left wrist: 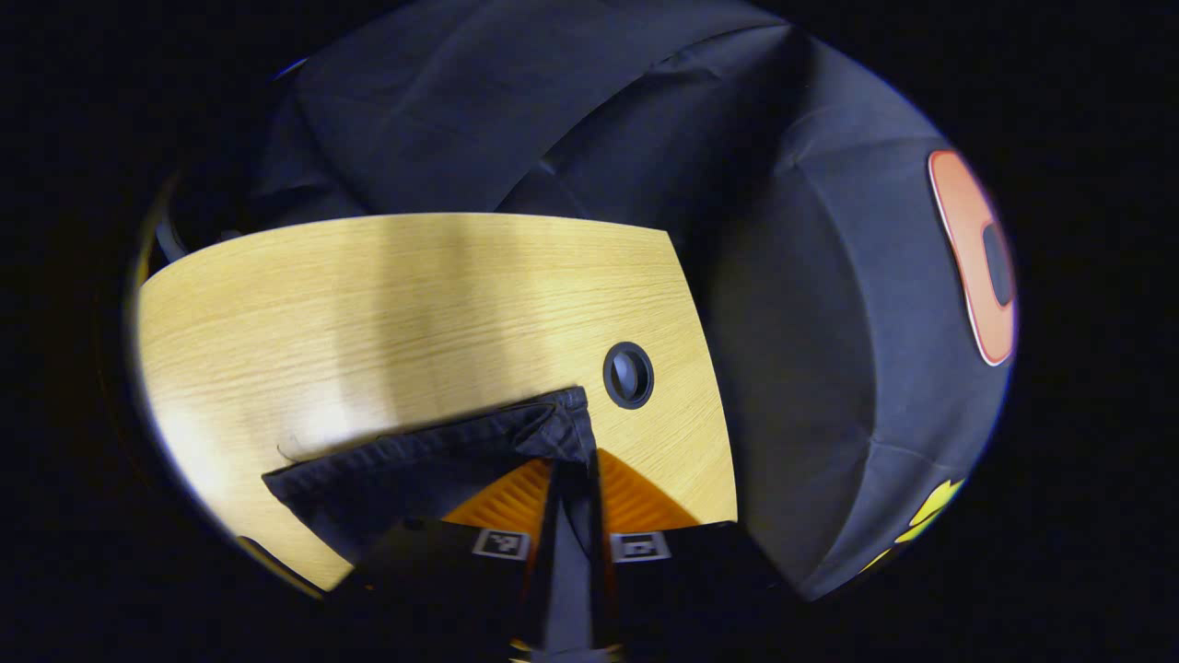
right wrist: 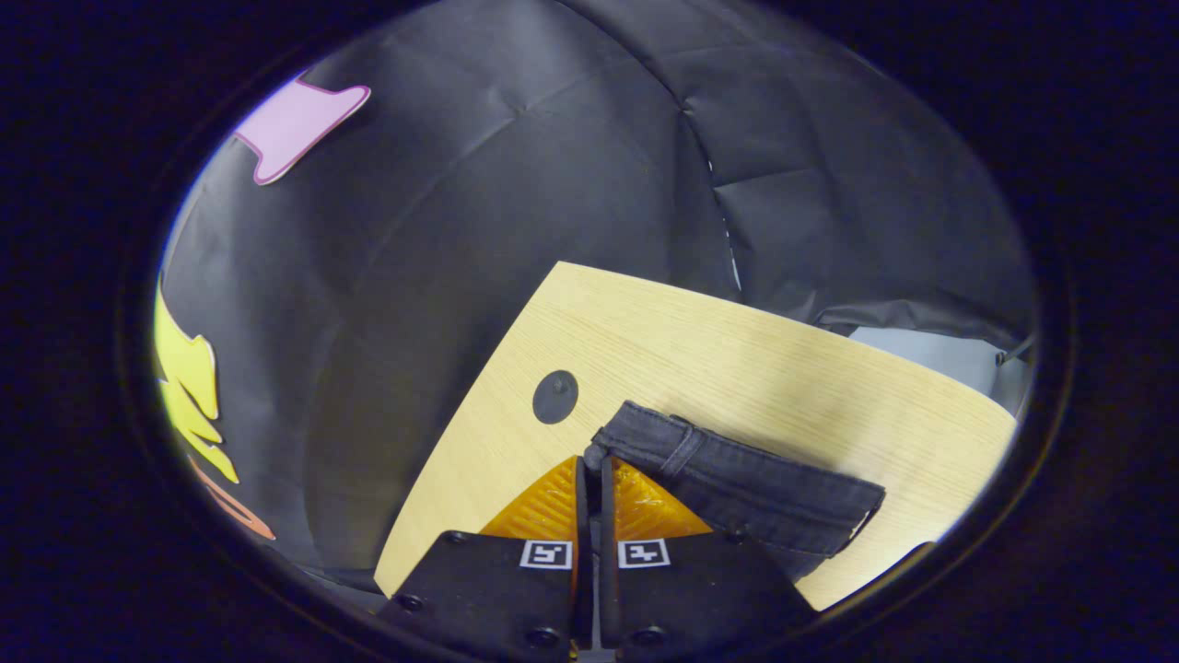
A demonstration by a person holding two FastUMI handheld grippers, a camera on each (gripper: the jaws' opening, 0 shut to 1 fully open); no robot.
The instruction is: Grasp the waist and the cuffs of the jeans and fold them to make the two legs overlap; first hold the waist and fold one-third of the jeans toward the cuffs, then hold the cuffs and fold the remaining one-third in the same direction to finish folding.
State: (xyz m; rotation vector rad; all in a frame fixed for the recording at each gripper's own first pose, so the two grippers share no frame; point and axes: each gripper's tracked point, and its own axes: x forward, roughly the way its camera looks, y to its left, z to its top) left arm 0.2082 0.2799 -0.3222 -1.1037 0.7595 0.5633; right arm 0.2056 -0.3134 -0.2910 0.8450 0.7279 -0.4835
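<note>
Dark jeans hang between my two grippers above the light wooden table point(left wrist: 387, 295). In the left gripper view a hemmed edge of the jeans point(left wrist: 433, 456), seemingly a cuff, runs left from my left gripper point(left wrist: 576, 465). Its orange fingers point(left wrist: 511, 502) are shut on the cloth, which passes down between them. In the right gripper view the jeans' waistband point(right wrist: 737, 479), with a belt loop, stretches to the right. My right gripper point(right wrist: 592, 460) is shut on its corner, the orange fingers point(right wrist: 645, 506) nearly touching. The rest of the jeans is hidden below the grippers.
A round black cable hole point(left wrist: 628, 375) sits in the table near its edge, just beyond the held cloth; the same cable hole point(right wrist: 555, 397) appears in the right gripper view. The table's edge point(right wrist: 461, 433) drops off toward the black booth wall.
</note>
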